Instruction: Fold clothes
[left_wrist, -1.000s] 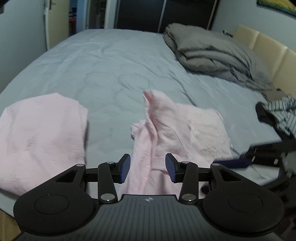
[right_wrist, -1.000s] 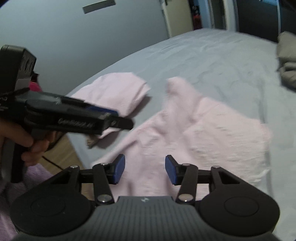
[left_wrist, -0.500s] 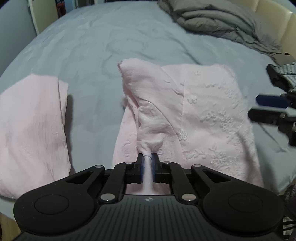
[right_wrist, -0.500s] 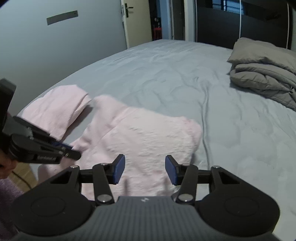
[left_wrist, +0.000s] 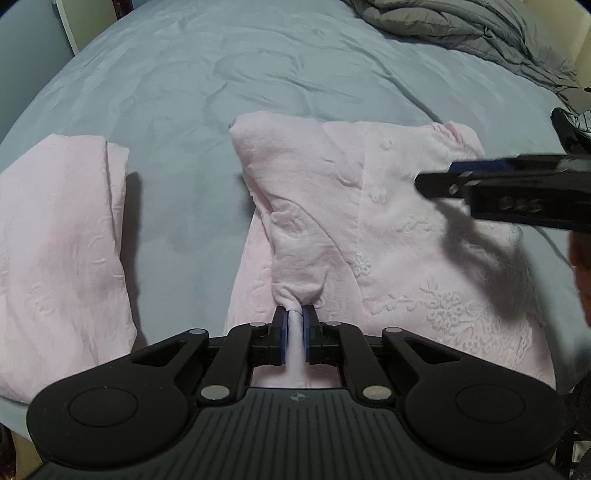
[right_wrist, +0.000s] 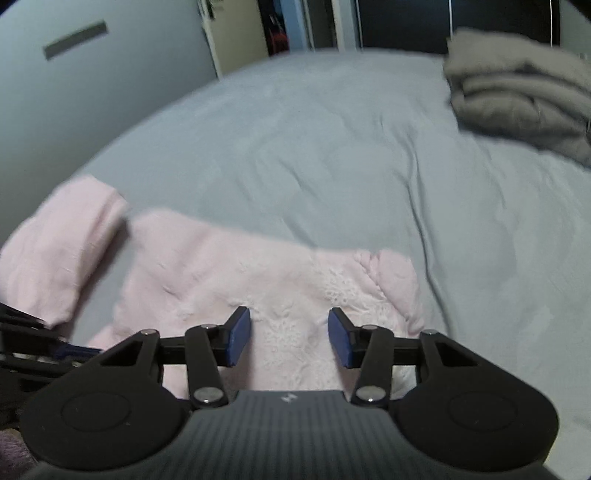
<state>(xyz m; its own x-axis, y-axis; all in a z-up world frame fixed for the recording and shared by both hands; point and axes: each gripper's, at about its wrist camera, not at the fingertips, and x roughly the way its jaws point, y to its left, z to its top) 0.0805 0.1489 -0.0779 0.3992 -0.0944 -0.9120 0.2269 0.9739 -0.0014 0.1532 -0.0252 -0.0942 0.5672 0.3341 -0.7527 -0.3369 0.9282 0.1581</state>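
Blue-grey bedding covers a big bed (left_wrist: 280, 74), and most of it lies bare toward the far side. Near the close edge lies a pink garment (left_wrist: 388, 229) with raised flower stitching. Its left part is folded over, so a thick fold edge runs from a far corner down to the near side. The left hand-held gripper (left_wrist: 294, 334) is pinched tight on a bunched bit of that pink garment at its near edge. The cloth comes up between the two blue pads.

The right hand-held gripper (right_wrist: 289, 338) hangs above the right half of the same garment with its two blue pads (right_wrist: 238, 339) wide apart and nothing between them. In the left camera it shows from the side, over the cloth's right part.

A folded pink cloth (left_wrist: 55, 251) lies off to the left, apart from the garment, with a strip of bare bed between them. A folded grey blanket (right_wrist: 517, 88) sits at the far right of the bed, well apart from the pink things. A dark striped cloth (left_wrist: 570, 127) peeks in at the right edge.
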